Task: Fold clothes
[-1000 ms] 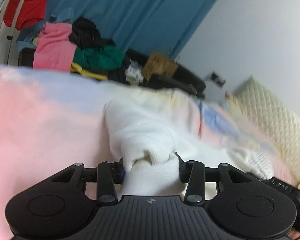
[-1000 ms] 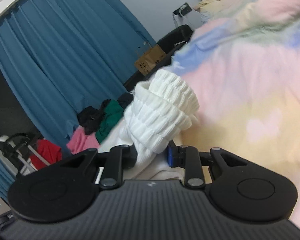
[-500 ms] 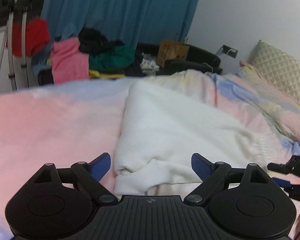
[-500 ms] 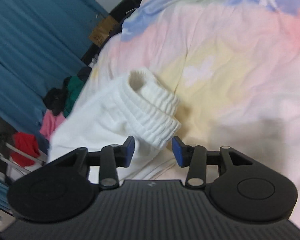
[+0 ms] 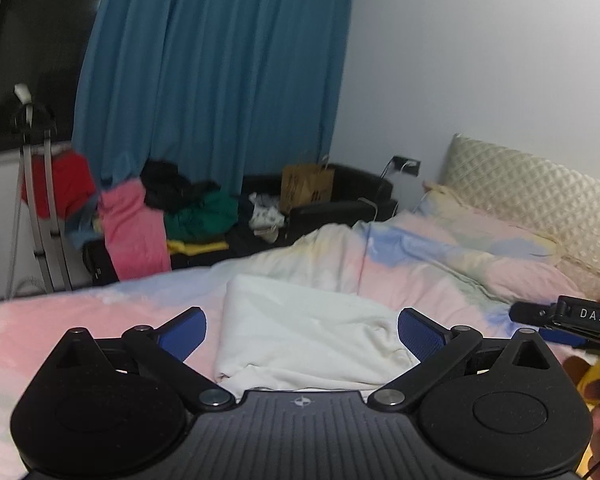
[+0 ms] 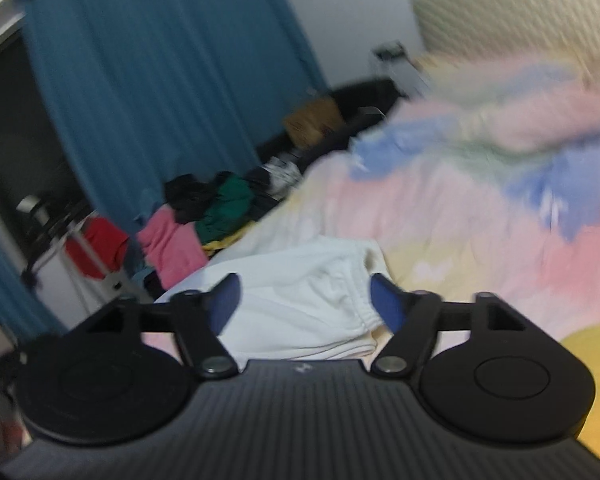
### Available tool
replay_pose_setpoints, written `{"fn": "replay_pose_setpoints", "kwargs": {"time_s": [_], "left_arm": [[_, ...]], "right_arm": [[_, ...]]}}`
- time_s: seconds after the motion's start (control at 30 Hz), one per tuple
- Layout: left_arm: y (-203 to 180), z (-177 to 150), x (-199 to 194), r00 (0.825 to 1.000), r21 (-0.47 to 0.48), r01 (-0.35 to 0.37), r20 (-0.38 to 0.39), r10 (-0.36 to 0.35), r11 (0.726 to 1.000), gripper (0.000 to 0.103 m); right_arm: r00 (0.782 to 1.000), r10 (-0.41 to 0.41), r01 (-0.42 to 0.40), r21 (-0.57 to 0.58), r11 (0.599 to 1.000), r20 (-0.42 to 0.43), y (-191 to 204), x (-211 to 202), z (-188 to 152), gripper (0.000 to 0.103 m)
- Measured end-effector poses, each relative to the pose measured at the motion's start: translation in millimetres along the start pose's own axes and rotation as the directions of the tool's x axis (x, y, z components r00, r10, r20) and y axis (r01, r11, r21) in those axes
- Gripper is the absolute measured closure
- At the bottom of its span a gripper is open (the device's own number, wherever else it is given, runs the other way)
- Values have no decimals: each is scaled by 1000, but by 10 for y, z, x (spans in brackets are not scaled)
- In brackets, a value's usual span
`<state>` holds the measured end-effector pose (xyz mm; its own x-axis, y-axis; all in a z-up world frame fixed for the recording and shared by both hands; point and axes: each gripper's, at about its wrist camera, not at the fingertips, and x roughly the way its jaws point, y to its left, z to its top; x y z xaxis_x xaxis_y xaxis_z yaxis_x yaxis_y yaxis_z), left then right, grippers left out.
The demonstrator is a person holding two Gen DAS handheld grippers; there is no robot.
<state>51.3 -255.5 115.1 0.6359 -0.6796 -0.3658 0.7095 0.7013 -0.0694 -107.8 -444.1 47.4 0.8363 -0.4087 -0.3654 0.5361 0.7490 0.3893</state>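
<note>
A white garment [image 5: 300, 332] lies folded on the pastel bedspread [image 5: 80, 320], below and ahead of both grippers. My left gripper [image 5: 302, 330] hovers above it, its jaws still opening and wide apart, with nothing pinched between the blue pads [image 5: 184, 330]. In the blurred right wrist view the same white garment [image 6: 300, 304] lies on the bed under my right gripper [image 6: 304, 304]. That gripper's jaws are opening too and hold nothing. The right gripper's tip [image 5: 556, 320] shows at the right edge of the left wrist view.
A heap of clothes [image 5: 172, 216], pink, black, green and yellow, sits beyond the far side of the bed below blue curtains [image 5: 220, 80]. A red item hangs on a rack [image 5: 44, 184] at left. Pillows [image 5: 492, 240] and a quilted headboard [image 5: 540, 200] are at right.
Both grippers let go of the white garment and opened wide. Both have lifted up and back from the bed, so the garment now lies flat below them.
</note>
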Motion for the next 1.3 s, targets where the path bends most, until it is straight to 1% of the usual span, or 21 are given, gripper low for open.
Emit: {"fn": "replay_pose_setpoints", "kwargs": {"time_s": [0.03,0.07,0.1,0.23,0.33,0.47,0.53,0.7,0.8,0.9,1.0,1.1,1.3], "left_arm": [[-27,-21,-119,1000,2,3,5,-3,1000,0],[-53,-44,-237,1000,1,6,9,-6,1000,0],[-72,-77,-338,1000,-1,7,11,-7,1000,0],[-102,-267,-669,999,-9,-2,32,2,1000,0],[-104,-416,-822,999,-1,-21,45,21,1000,0],[-74,-609,-973,997,7,-53,62,53,999,0],[-22,-703,-1033,996,-6,-55,69,55,998,0],[112,-923,-1108,995,-32,-71,62,73,997,0],[187,-1022,-1110,997,-58,-64,49,67,996,0],[224,-1088,-1097,997,-57,-61,49,64,996,0],[202,-1145,-1061,997,-26,-63,51,65,998,0],[188,-1183,-998,998,-25,-53,35,54,998,0],[164,-1248,-898,999,-20,-50,12,50,999,0]], "right_arm": [[1000,15,-15,-28,999,14,47,-99,-25,25],[999,32,-30,-53,998,26,89,-198,-56,19],[998,48,-45,-79,996,39,131,-296,-88,15],[994,84,-74,-135,988,75,269,-576,-269,16],[991,108,-96,-143,985,80,367,-702,-429,16],[992,96,-79,-179,981,87,531,-796,-674,16],[992,93,-73,-206,976,86,595,-795,-812,16],[996,61,-45,-225,973,67,644,-730,-1089,16],[998,40,-27,-249,968,44,674,-651,-1207,16],[1000,12,-6,-261,965,18,696,-568,-1315,16],[1000,-13,15,-241,970,11,673,-538,-1339,16],[1000,-28,28,-221,975,4,646,-522,-1355,16],[998,-57,60,-249,967,19,677,-491,-1405,16]]}}
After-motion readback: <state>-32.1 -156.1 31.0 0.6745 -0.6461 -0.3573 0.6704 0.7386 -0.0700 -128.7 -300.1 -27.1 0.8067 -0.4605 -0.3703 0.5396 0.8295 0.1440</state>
